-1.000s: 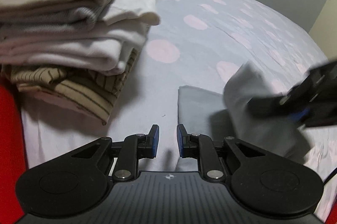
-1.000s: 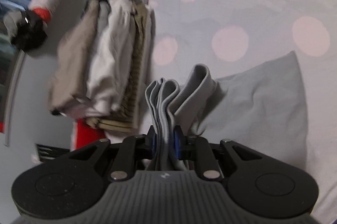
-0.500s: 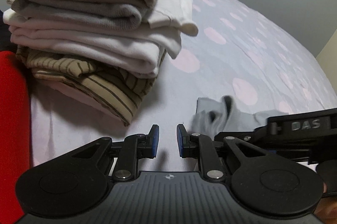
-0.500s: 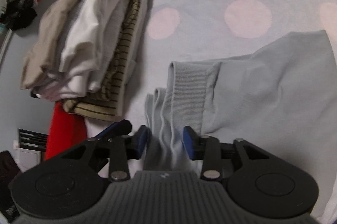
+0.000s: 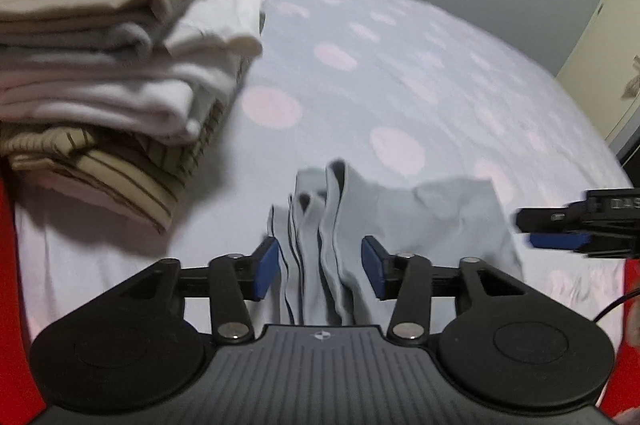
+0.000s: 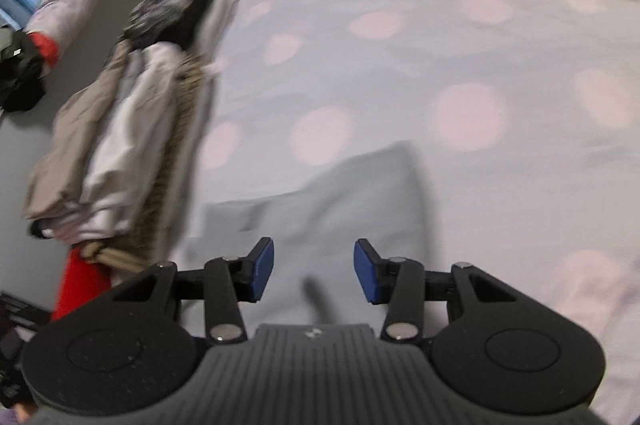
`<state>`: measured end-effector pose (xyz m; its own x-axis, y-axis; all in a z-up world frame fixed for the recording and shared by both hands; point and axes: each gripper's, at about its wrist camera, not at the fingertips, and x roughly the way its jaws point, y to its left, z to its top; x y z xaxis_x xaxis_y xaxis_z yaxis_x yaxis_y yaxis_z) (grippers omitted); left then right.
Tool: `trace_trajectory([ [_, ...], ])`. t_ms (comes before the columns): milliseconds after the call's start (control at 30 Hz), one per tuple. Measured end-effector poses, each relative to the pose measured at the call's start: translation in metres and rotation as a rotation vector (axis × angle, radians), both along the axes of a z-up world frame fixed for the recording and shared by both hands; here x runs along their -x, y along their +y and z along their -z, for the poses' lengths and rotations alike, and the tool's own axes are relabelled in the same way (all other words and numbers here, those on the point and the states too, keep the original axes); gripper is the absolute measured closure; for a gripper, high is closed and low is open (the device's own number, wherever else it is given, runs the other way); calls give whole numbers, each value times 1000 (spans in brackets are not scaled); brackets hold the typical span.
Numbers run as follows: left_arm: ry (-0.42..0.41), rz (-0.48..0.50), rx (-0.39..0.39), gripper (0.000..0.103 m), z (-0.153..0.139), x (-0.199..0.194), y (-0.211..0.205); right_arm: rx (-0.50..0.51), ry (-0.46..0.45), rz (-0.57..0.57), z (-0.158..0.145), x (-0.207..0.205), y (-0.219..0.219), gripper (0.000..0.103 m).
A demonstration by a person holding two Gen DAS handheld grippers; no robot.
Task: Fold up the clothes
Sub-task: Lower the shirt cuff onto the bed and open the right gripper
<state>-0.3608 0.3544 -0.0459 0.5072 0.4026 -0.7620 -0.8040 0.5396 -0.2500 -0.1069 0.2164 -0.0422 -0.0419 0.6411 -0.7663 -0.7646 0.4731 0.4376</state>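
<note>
We see a pale grey, soft knit garment [image 5: 420, 221] lying on a lilac bedsheet dotted with large pink circles [image 5: 360, 85]. Its near edge is gathered into several upright ribbed folds, and those folds run straight between the blue-padded fingers of the left gripper [image 5: 319, 267]. The jaws there stand wide apart, one pad on each side of the bunched cloth; we cannot tell whether either pad touches it — the fabric simply sits in the gap.

In the right wrist view the right gripper [image 6: 314, 271] also has its jaws spread apart with nothing between them, and it hangs over the flatter part of the same grey garment [image 6: 340, 201], which spreads out ahead of the pads. From the left wrist view this gripper shows at the right edge, beside the garment and apart from it.

To the left of the garment, near but not touching, stands a tall stack of folded clothes [image 5: 120, 65] — a beige piece on top, white and grey ones below, an olive-striped one at the bottom. Something bright red [image 5: 12, 285] borders the bed on that side; the motion blur hides what it is
</note>
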Motion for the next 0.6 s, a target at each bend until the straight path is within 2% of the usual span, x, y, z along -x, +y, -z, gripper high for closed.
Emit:
trace_trajectory([
  [100, 21, -12, 48, 44, 11, -4, 5, 2, -18, 57, 6, -19, -25, 55],
  [167, 35, -20, 80, 44, 19, -7, 8, -6, 8, 78, 12, -27, -34, 55],
  [233, 22, -49, 113, 54, 25, -4, 13, -15, 34, 90, 18, -32, -37, 55],
  [333, -2, -75, 158, 60, 30, 1, 18, -26, 22, 76, 22, -31, -30, 58],
  [500, 34, -63, 152, 60, 37, -2, 15, -3, 28, 37, 34, -31, -9, 59],
  [600, 4, -72, 190, 58, 39, 4, 20, 45, 68, 31, 52, -33, 3, 59],
])
